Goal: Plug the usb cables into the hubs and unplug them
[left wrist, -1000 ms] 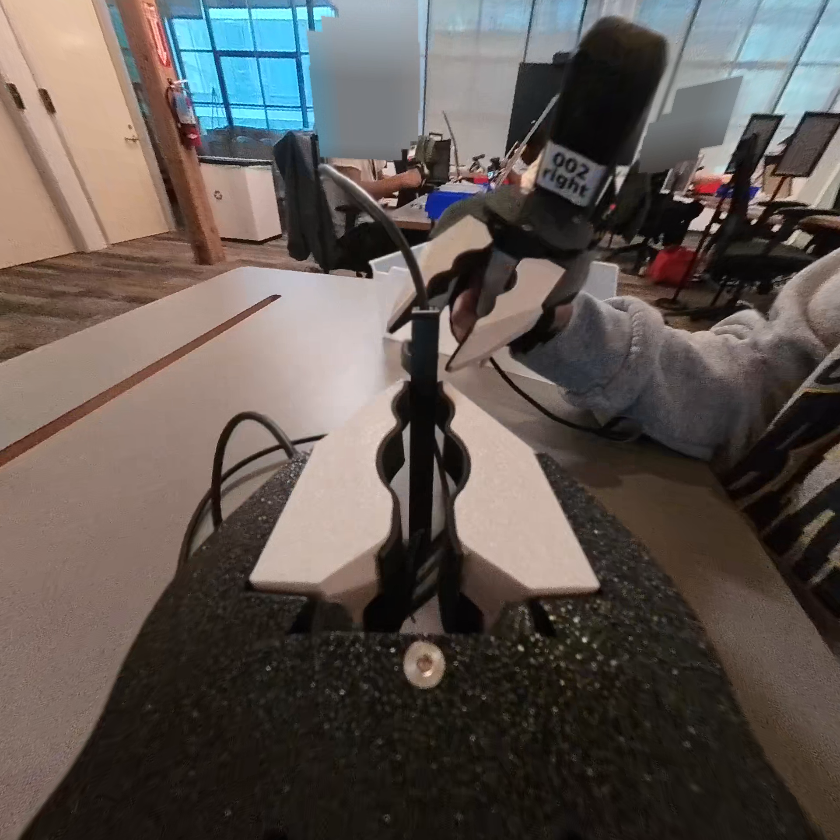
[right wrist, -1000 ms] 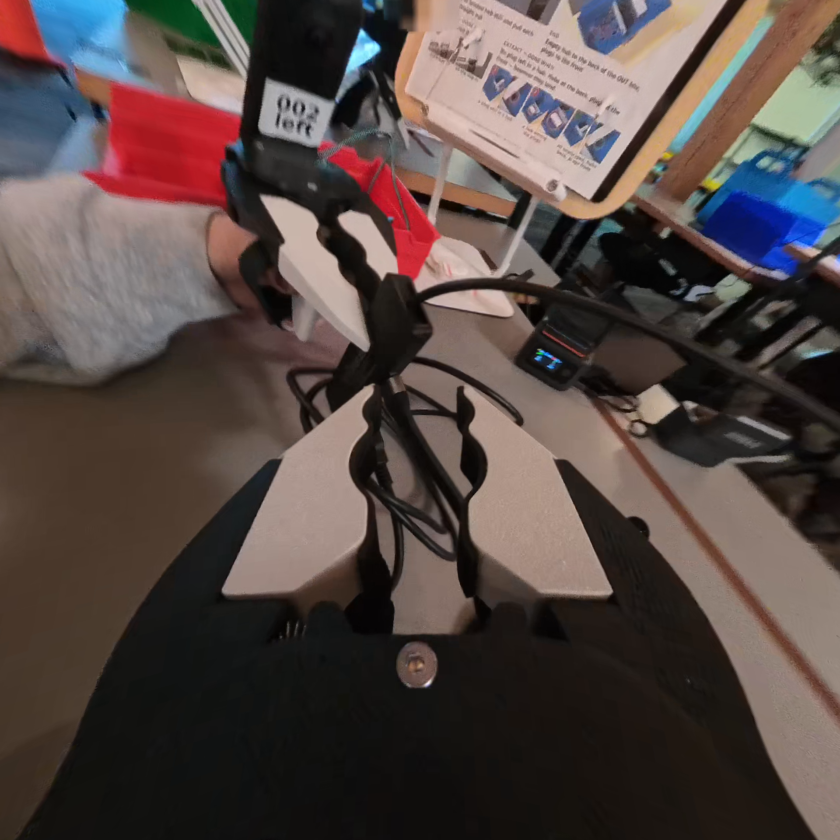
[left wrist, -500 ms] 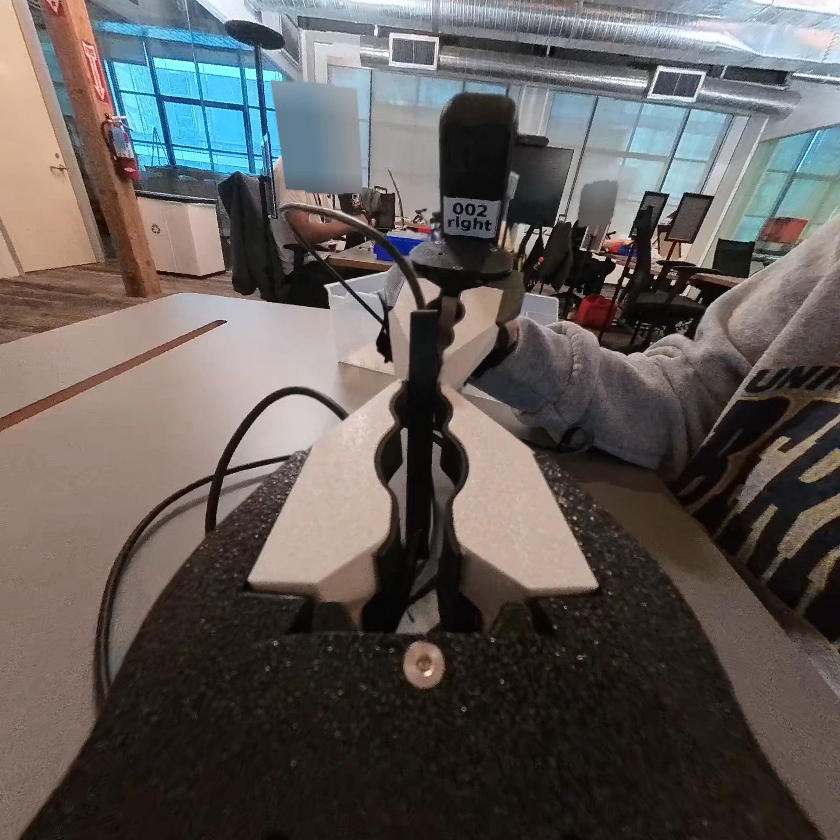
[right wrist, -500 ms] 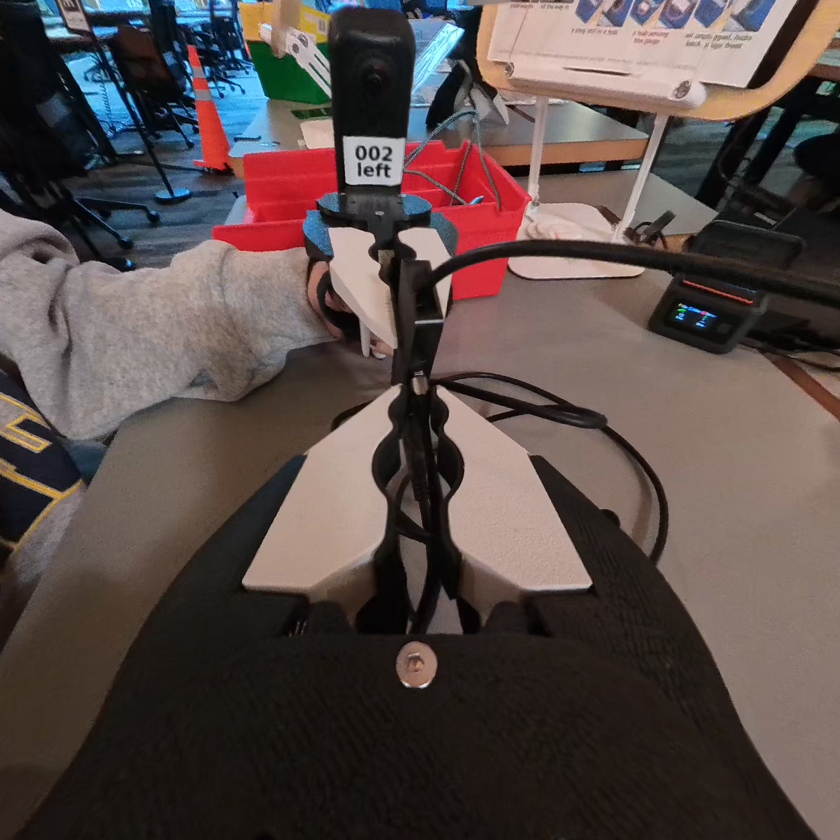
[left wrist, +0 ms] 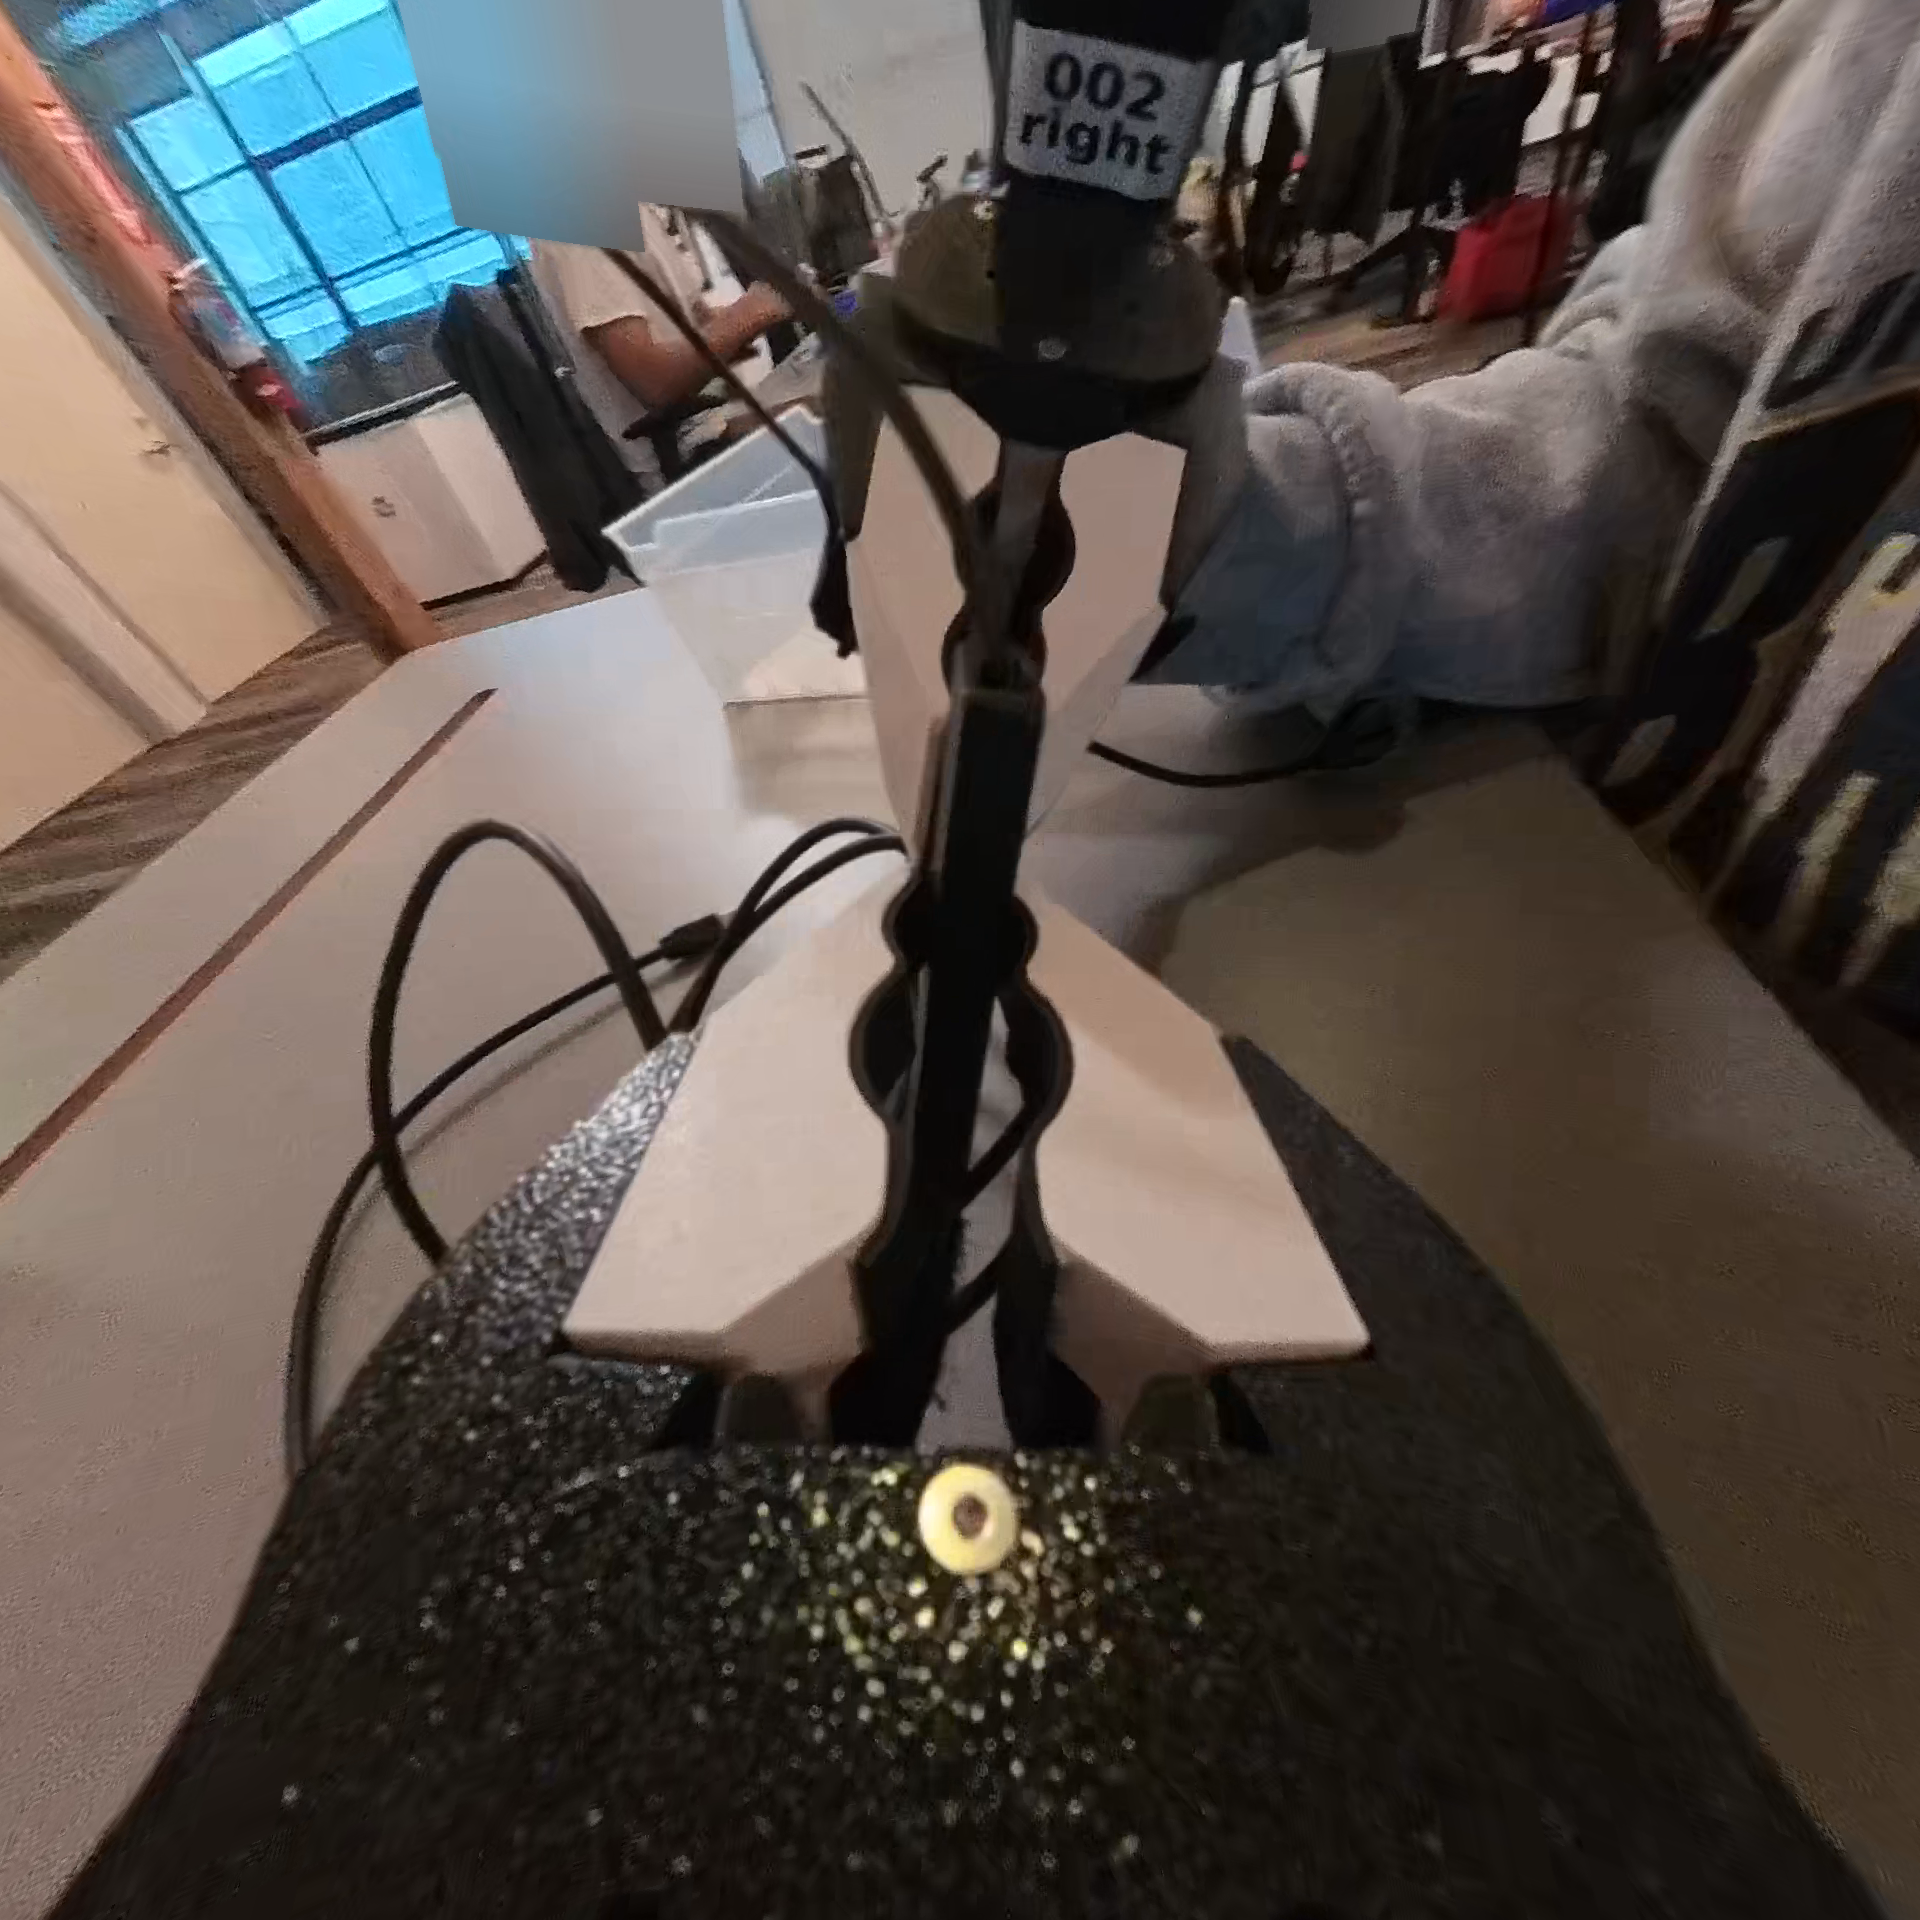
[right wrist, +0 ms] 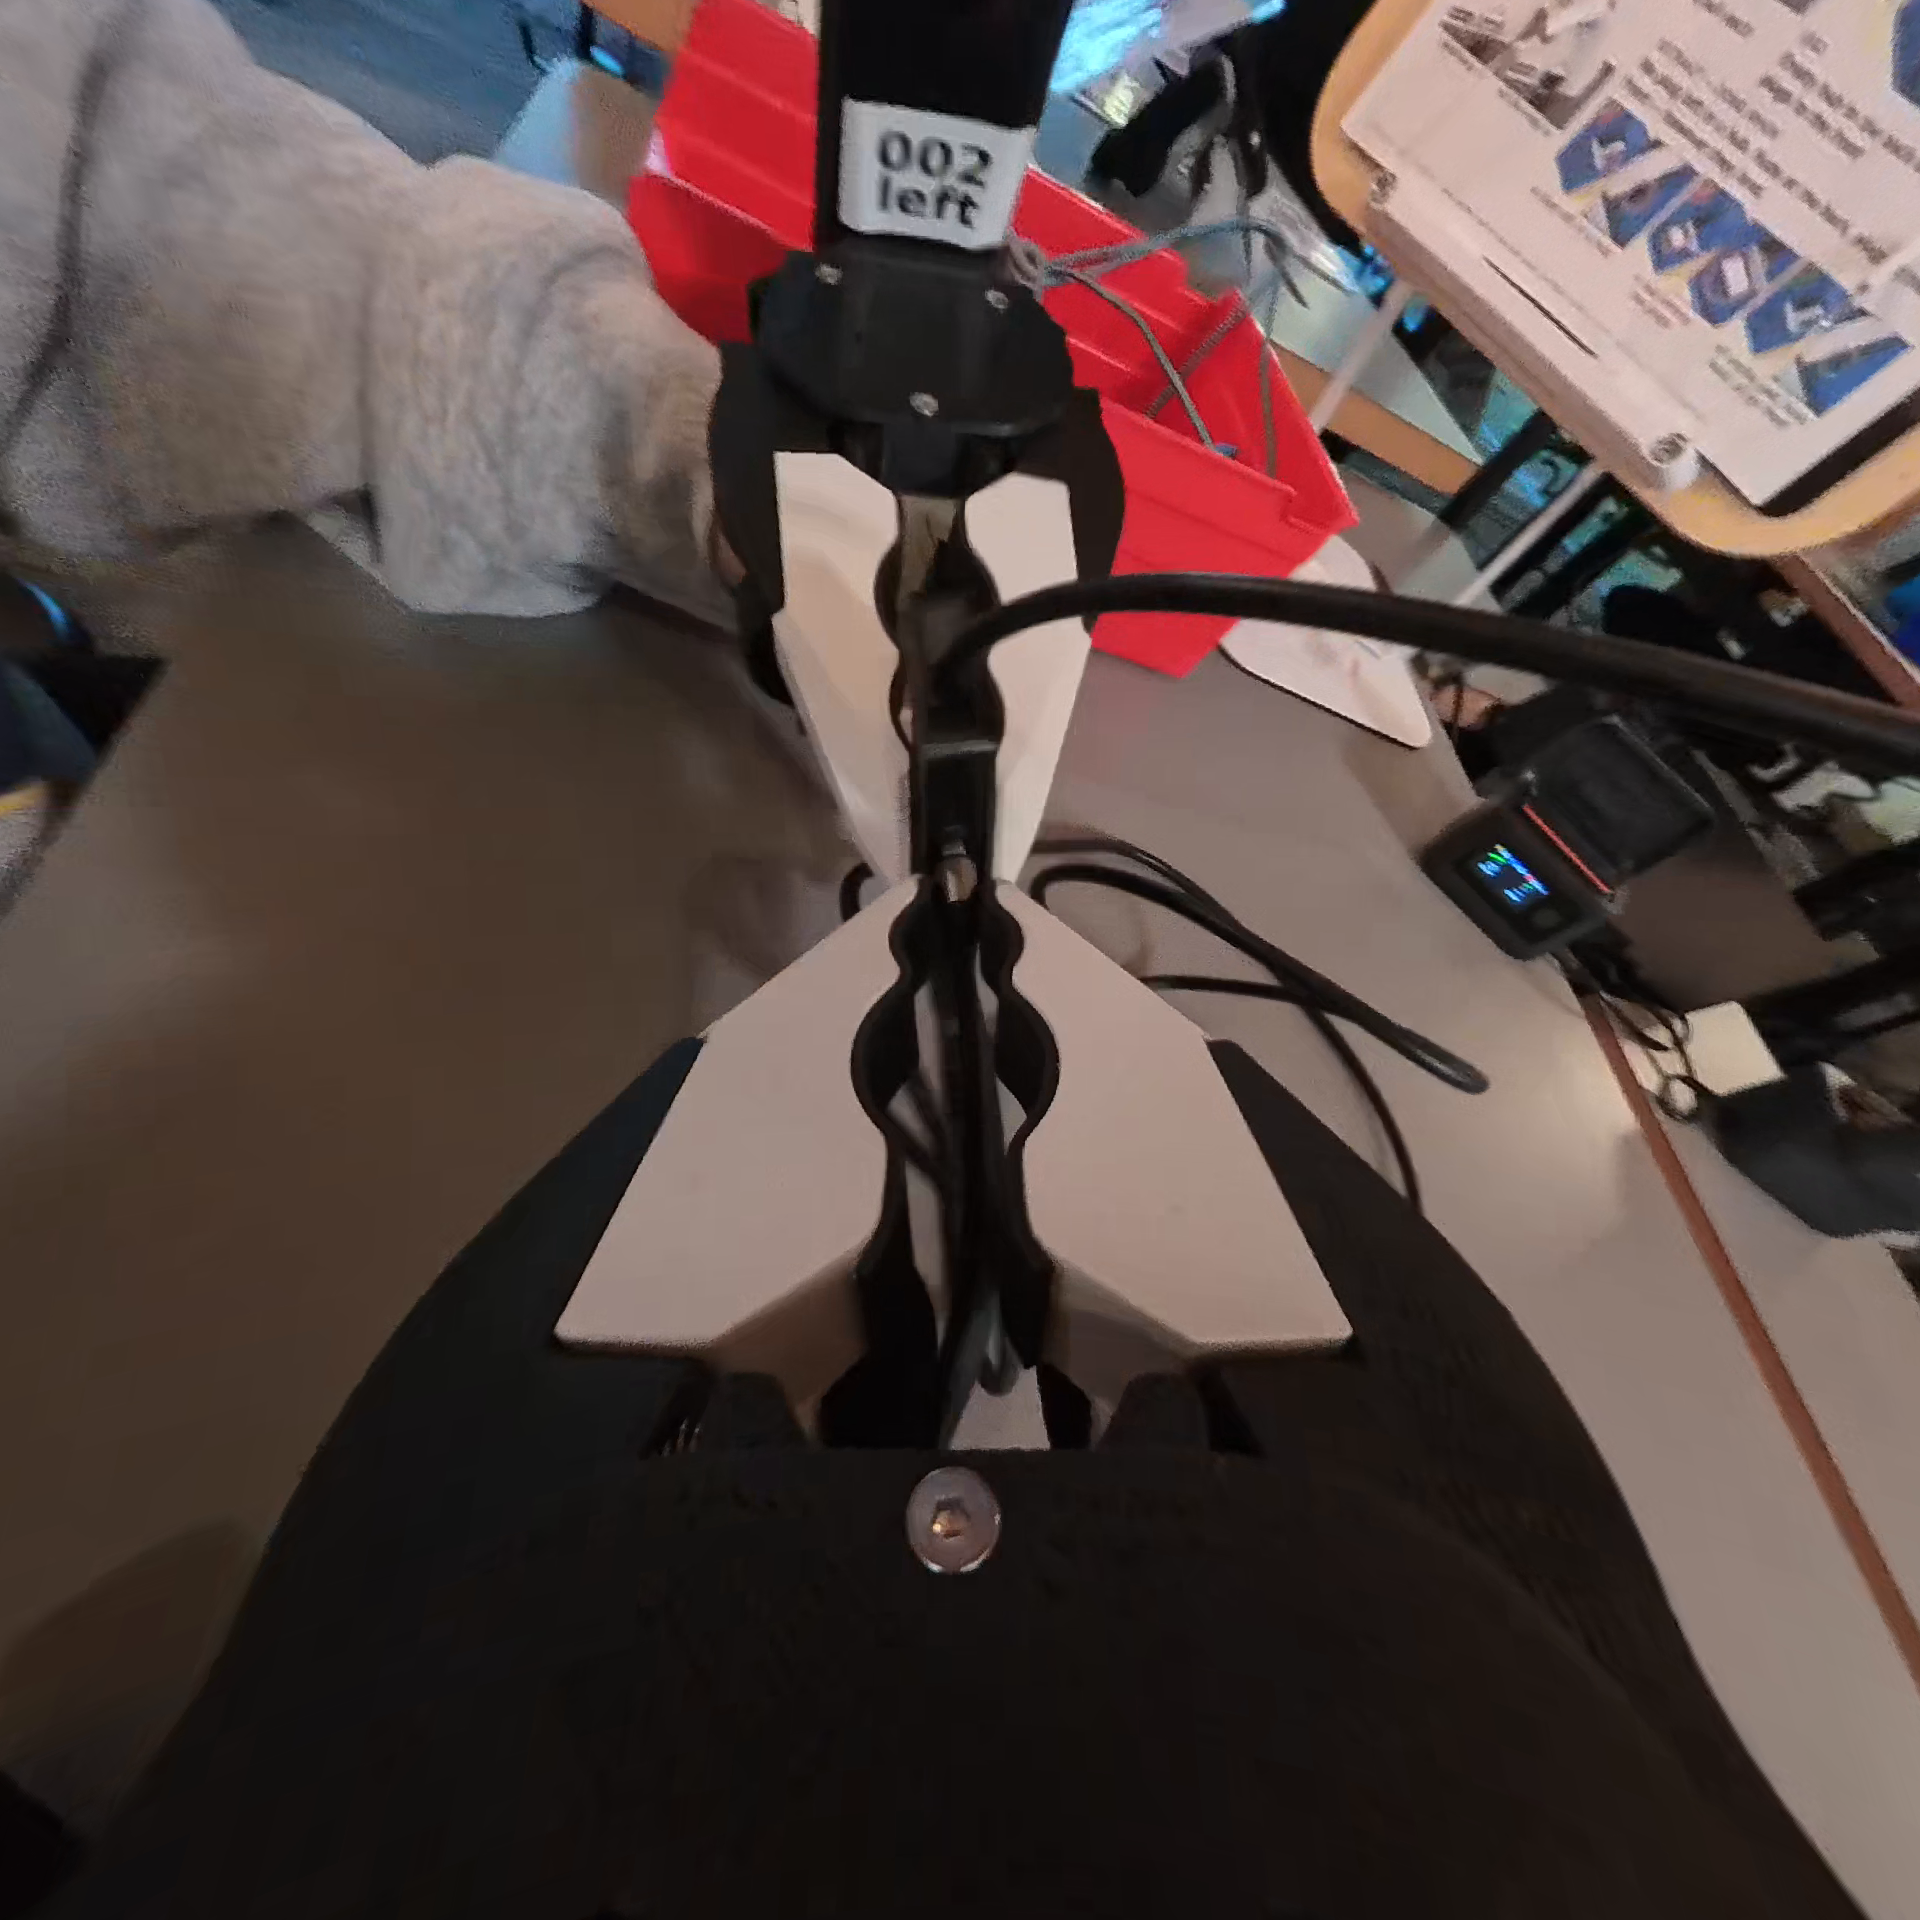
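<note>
Two grippers: both are held nose to nose at mid-frame in each wrist view, above a beige table (left wrist: pixel 1507 1039).
Hub: a slim black USB hub (left wrist: pixel 971 873) is seen edge-on in the left wrist view, running up the centre of the frame from between the near fingers to the far ones.
Left gripper (left wrist: pixel 961 940): its white fingers (left wrist: pixel 769 1164) are closed against the hub's two flat sides.
Plug: a black USB plug (right wrist: pixel 951 800) with a metal tip sits at centre frame in the right wrist view, touching the hub's end; how deep it is seated cannot be told.
Right gripper (right wrist: pixel 954 904): its fingers (right wrist: pixel 1143 1143) are pressed in on the plug's cable end.
Cable: a thick black cable (right wrist: pixel 1455 644) arcs from the hub towards the right edge of the right wrist view.
Loose leads: thin black leads (left wrist: pixel 447 997) loop on the table at left centre of the left wrist view.
Open room: bare tabletop is shown at lower left of the right wrist view.
Table seam: a brown strip (left wrist: pixel 239 935) runs diagonally at the left of the left wrist view.
Edges: a red bin (right wrist: pixel 1174 416) stands behind the left gripper, at upper centre of the right wrist view; a small black device with a lit screen (right wrist: pixel 1527 883) is near the table's right side; a clear tub (left wrist: pixel 748 582) lies above centre in the left wrist view.
Sleeve: a grey sleeve (left wrist: pixel 1455 520) fills the upper right.
</note>
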A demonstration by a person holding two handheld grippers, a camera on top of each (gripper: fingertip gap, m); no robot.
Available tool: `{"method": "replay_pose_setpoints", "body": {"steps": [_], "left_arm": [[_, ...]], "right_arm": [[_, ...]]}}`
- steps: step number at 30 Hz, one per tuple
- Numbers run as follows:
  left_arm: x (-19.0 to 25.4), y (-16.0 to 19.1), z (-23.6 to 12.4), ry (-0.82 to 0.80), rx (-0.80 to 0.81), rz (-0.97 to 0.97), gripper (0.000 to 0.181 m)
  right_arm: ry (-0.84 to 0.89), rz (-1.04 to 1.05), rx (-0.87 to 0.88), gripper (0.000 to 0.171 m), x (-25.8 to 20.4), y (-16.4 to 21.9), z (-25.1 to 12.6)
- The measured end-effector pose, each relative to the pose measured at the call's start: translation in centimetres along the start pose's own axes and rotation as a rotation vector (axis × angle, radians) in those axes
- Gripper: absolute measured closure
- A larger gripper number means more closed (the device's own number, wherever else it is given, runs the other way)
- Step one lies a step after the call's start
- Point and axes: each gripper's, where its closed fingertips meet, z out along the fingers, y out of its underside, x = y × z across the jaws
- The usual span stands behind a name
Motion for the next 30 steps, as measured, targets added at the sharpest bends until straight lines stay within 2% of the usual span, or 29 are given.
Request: {"method": "replay_pose_setpoints", "body": {"steps": [2,6,8,9,10,12,14,17,21,26,30], "left_arm": [[1.2,0.1,-0.5,0.119,0.052,-0.111,0.173],[1.3,0.0,-0.8,0.156,0.081,-0.175,0.172],[0.3,-0.5,-2.3,0.113,0.128,-0.2,0.173],[-0.9,-1.4,-3.7,0.076,0.205,-0.237,0.173],[-1.3,-1.7,-4.4,0.061,0.229,-0.233,0.173],[-1.4,-1.2,-3.5,0.043,0.198,-0.22,0.173],[-1.2,-0.8,-2.1,0.034,0.166,-0.208,0.173],[-2.1,-0.8,-2.2,-0.039,0.164,-0.179,0.173],[-2.8,-0.7,-2.3,-0.123,0.162,-0.144,0.173],[-2.7,0.0,-1.4,-0.152,0.116,-0.107,0.173],[-2.9,0.0,-1.5,-0.163,0.115,-0.113,0.173]], "right_arm": [[-0.052,0.046,0.025,0.165,-1.2,-0.4,0.2],[-0.114,0.152,0.074,0.164,-1.4,-0.5,0.5],[-0.018,0.15,0.005,0.166,-0.3,0.2,-0.1],[0.089,0.137,-0.074,0.165,1.2,1.4,-1.5],[0.152,0.153,-0.079,0.166,2.1,1.5,-3.1],[0.197,0.255,0.017,0.165,2.7,-0.6,-5.3],[0.286,0.275,0.023,0.166,3.5,-1.8,-6.1],[0.404,0.328,0.116,0.166,4.8,-4.0,-7.8],[0.429,0.448,0.269,0.166,6.2,-7.0,-11.2],[0.493,0.388,0.313,0.166,8.9,-11.9,-17.3],[0.593,0.246,0.218,0.166,11.0,-14.7,-22.9]]}}
